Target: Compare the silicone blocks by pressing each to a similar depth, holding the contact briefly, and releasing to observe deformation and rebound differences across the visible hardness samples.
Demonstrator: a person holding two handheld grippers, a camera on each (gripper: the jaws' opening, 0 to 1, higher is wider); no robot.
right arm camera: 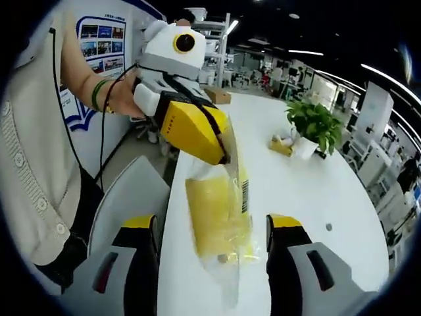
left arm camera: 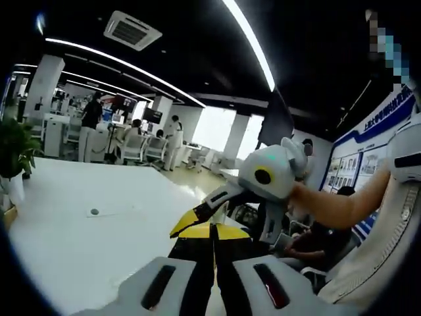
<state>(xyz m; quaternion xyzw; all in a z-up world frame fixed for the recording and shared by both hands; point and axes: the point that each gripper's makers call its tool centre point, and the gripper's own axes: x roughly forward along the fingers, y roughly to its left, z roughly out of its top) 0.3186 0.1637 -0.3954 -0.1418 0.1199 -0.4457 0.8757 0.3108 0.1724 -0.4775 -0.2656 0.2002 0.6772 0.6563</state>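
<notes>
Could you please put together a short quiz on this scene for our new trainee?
1. True or false: the right tool is shut on the bag.
2. What grips the top of the bag? A) the left tool B) a bare hand C) a hook on the wall
3. Fill in: the block inside the bag is ____ in colour.

Key: 1. False, its jaws stand open, one on either side of the bag. 2. A. 3. Yellow.
</notes>
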